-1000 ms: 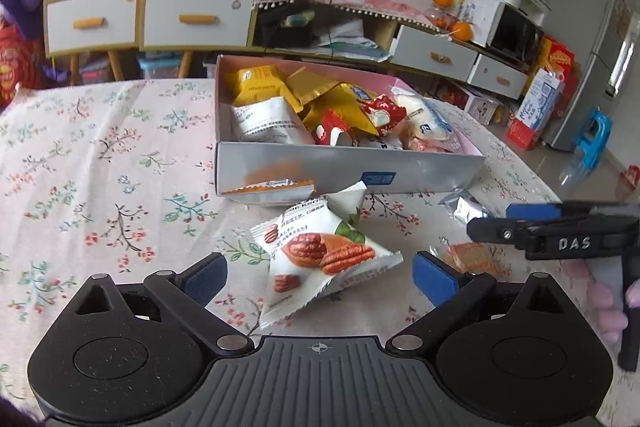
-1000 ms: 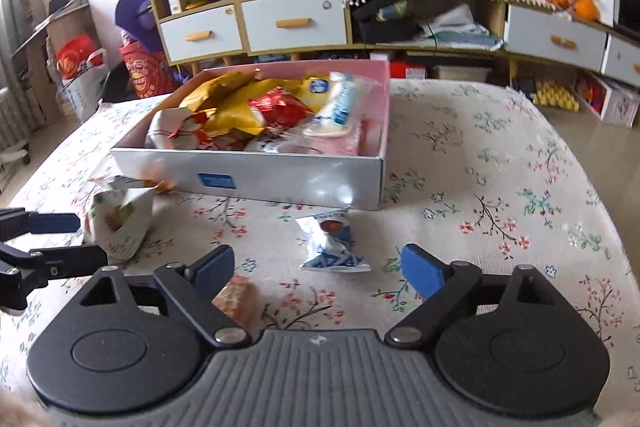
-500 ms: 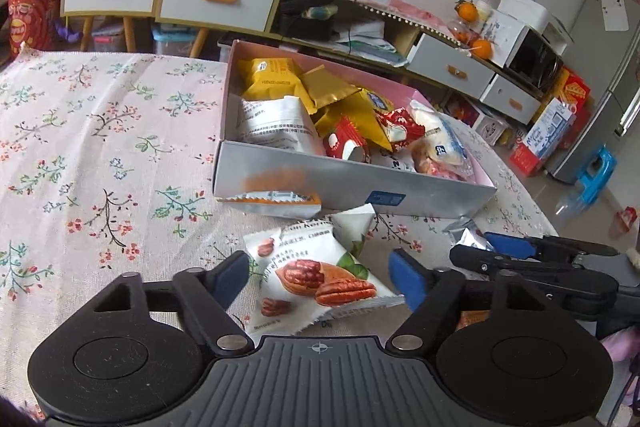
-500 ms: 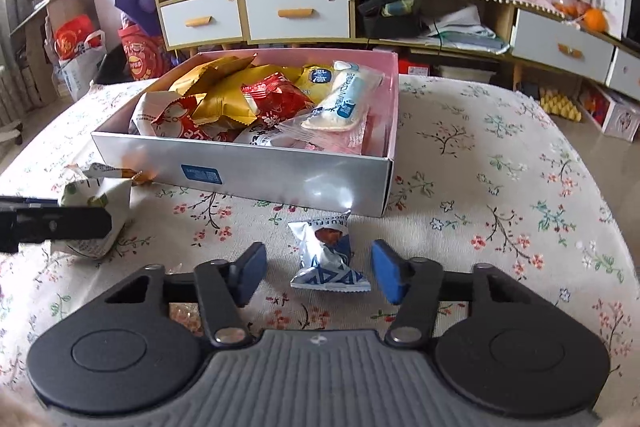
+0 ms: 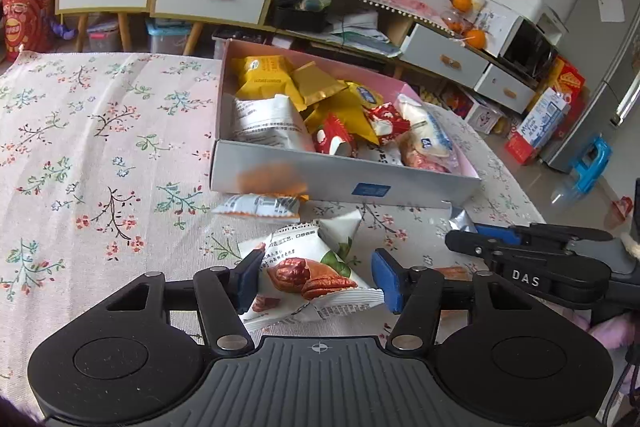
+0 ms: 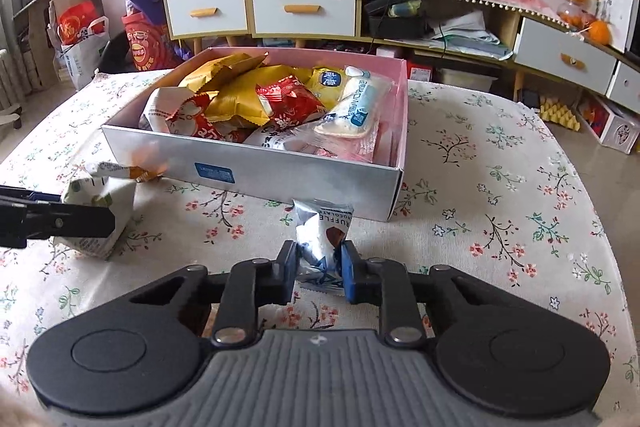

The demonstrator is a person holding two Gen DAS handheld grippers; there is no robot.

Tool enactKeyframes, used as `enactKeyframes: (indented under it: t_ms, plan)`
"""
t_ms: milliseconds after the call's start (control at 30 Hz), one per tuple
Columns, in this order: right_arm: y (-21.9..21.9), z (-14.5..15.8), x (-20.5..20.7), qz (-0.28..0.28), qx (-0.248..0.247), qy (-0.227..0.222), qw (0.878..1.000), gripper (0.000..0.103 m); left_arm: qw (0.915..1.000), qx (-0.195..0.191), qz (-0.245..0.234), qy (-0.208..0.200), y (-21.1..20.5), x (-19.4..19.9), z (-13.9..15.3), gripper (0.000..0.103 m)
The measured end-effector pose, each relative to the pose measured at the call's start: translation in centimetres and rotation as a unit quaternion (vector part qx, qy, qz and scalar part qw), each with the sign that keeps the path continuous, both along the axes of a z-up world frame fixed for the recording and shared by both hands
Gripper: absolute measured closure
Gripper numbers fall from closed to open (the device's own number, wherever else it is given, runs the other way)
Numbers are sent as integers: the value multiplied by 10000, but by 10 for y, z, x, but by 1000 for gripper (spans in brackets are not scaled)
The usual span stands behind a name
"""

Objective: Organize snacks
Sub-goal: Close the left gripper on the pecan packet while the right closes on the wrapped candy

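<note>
A shallow box (image 5: 280, 169) (image 6: 280, 169) with a pink inside holds several snack packets. My left gripper (image 5: 318, 281) is partly closed around a white pecan packet (image 5: 308, 267) that lies on the cloth; the left pad touches it, the right pad stands just off it. The packet also shows in the right wrist view (image 6: 102, 211). My right gripper (image 6: 318, 273) is shut on a small silver truffle chocolate packet (image 6: 322, 235) in front of the box. The right gripper also shows in the left wrist view (image 5: 532, 263).
An orange and white packet (image 5: 260, 205) lies against the box's front wall. A small orange snack (image 5: 450, 271) lies by the right gripper. The floral tablecloth (image 5: 100, 147) covers the table. Cabinets and shelves stand behind the table.
Both grippers have narrowed. The right one closed onto the chocolate packet. The left one moved forward around the pecan packet and narrowed on it.
</note>
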State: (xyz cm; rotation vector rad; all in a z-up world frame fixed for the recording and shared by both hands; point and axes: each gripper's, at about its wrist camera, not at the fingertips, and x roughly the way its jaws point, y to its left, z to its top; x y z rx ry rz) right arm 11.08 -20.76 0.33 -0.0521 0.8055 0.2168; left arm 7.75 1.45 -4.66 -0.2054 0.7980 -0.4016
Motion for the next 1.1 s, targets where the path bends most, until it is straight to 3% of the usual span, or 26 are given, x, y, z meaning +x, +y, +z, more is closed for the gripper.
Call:
enactKeyframes:
  t_ms: [167,200,233,300,567,800,1000,1100]
  plan:
    - [4,5,0,1,32,4,10000,83,10000,-49,-52,10,3,-4,6,49]
    - [4,6,0,-6,66,1,10000,83,10000,-56,-64,26,3,-5,7,53]
    - [4,8,-1,-11,98,-13,10000,83,9999,-64,-77,28,3,-6,7,70]
    - [5,12,-2,-3,140,-59,9999,83,9999,-75,-95,48,4,-6,9,70]
    - [7,24,-2,-47,288,-94,9995,83,9995,187,-214,126,-1,-10,10,67]
    - [15,25,-3,41,249,-33,9997,83,9972,636,-210,330,-9,-12,2,50]
    - [19,23,-3,84,205,42,9997,83,9950,797,-227,549,-8,-11,-9,50]
    - [20,24,-2,71,188,70,9998,83,9953,782,-229,528,-6,-12,-9,56]
